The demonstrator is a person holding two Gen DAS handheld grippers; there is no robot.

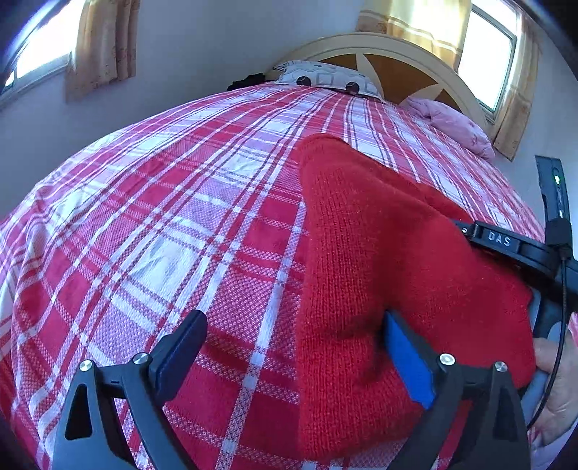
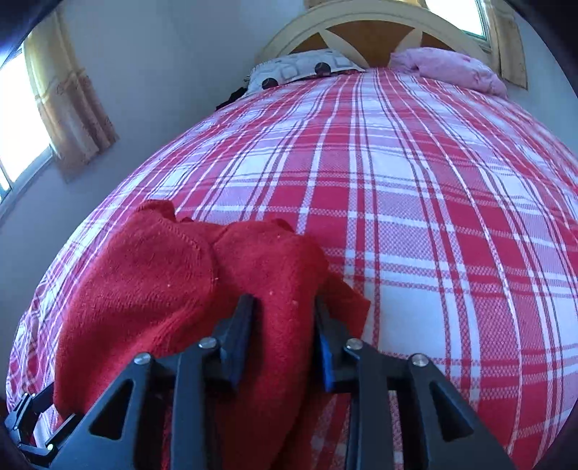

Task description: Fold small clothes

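A red knitted garment point(image 1: 379, 253) lies on the plaid bedspread point(image 1: 180, 217), bunched and partly folded. My left gripper point(image 1: 292, 347) is open, its jaws wide apart; its blue-padded right finger point(image 1: 408, 361) rests on the garment's left part, the left finger over bare bedspread. In the right wrist view the garment point(image 2: 151, 289) fills the lower left. My right gripper point(image 2: 283, 318) has its jaws closed on a raised fold of the red garment. The right gripper's body point(image 1: 505, 246) shows at the right edge of the left wrist view.
A patterned pillow point(image 2: 300, 70) and a pink bundle of cloth point(image 2: 451, 68) lie at the headboard point(image 2: 365, 25). Curtained windows point(image 2: 21, 119) flank the bed. Plaid bedspread point(image 2: 433, 217) stretches ahead and to the right.
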